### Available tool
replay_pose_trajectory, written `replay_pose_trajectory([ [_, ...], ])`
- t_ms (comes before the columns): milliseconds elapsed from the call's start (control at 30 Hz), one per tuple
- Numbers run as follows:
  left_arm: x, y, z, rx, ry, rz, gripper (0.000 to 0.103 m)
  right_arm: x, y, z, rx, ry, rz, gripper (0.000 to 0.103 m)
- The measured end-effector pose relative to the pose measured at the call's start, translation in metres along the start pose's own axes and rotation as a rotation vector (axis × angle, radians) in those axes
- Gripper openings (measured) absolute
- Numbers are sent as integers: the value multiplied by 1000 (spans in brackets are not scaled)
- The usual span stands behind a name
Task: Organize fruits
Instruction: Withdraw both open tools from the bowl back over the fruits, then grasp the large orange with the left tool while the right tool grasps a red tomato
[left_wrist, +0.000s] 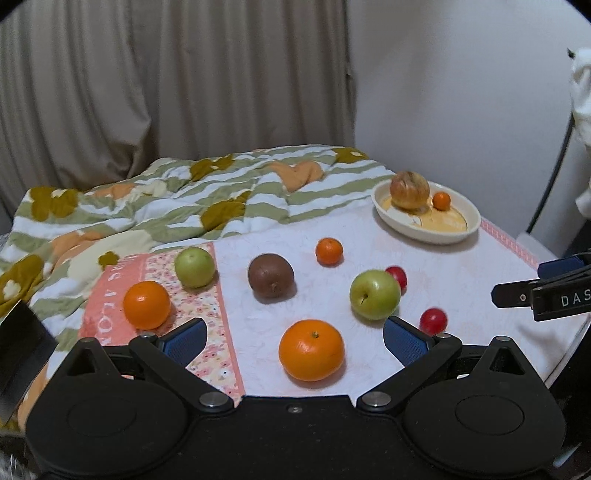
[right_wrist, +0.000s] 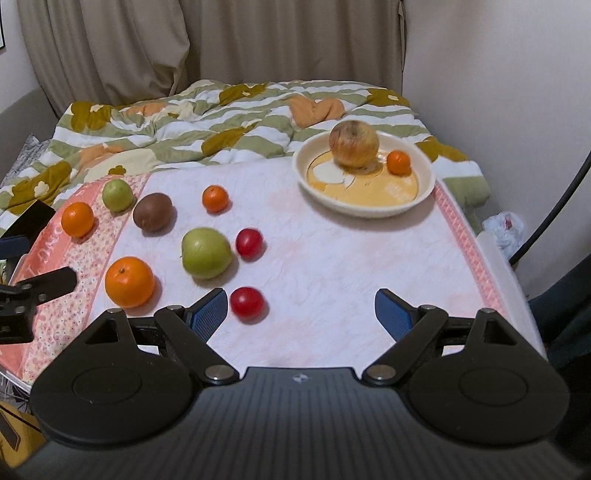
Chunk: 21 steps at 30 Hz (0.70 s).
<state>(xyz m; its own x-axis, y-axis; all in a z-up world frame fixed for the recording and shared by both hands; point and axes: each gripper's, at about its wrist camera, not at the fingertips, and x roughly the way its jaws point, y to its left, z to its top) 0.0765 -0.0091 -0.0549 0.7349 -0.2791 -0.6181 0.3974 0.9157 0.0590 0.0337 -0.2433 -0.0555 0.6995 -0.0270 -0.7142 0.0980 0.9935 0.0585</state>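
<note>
Nearest the left gripper (left_wrist: 294, 341), whose jaws stand wide apart and hold nothing, a large orange (left_wrist: 311, 350) rests on the white cloth (left_wrist: 461, 280), lined up between the blue pads. Just beyond the right gripper (right_wrist: 301, 314), likewise spread and empty, a red fruit (right_wrist: 247, 302) lies beside its left finger, with bare cloth ahead. Farther on lie a green apple (left_wrist: 375, 294) with a second red fruit (left_wrist: 397, 277) touching or nearly touching it behind, a brown fruit (left_wrist: 270, 275), a small orange (left_wrist: 328, 251), and on the pink border (left_wrist: 110, 291) another orange (left_wrist: 146, 304) and a second green fruit (left_wrist: 194, 267). At the far right sits the bowl (left_wrist: 467, 236), already holding a mottled apple (left_wrist: 410, 190) and a tiny orange (left_wrist: 441, 201); most fruit remains outside it. Judged step: take the next fruit to the bowl. For a sound grasp, the left gripper should advance until the pads straddle the large orange at its widest girth, then close evenly, since round fruit may roll on soft cloth. Open room lies along the right side between red fruit and bowl, giving a clear carrying lane. Caution is due at the right cloth edge, beyond which the surface drops, and at the rumpled quilt (left_wrist: 166, 199) behind, where fruit could roll away.
</note>
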Motion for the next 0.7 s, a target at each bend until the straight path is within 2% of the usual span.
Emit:
replay_pose_trajectory([
  [167, 29, 0, -13, 62, 10, -23, 100, 21, 15, -16, 14, -11, 1, 99],
  [200, 35, 0, -15, 70, 19, -28, 97, 25, 18, -17, 10, -10, 1, 99],
  [233, 40, -1, -17, 76, 29, -32, 94, 29, 21, -19, 5, -7, -2, 99],
  [467, 65, -1, -19, 83, 76, -58, 91, 51, 30, -25, 4, 24, 13, 99],
  [567, 73, -5, -20, 91, 95, -77, 82, 57, 28, -25, 13, 36, 11, 95],
  [633, 79, -7, -19, 97, 119, -96, 68, 60, 26, -24, 23, 41, 11, 93],
  [700, 81, -9, -20, 111, 124, -77, 63, 62, 26, -22, 21, 46, 16, 92],
])
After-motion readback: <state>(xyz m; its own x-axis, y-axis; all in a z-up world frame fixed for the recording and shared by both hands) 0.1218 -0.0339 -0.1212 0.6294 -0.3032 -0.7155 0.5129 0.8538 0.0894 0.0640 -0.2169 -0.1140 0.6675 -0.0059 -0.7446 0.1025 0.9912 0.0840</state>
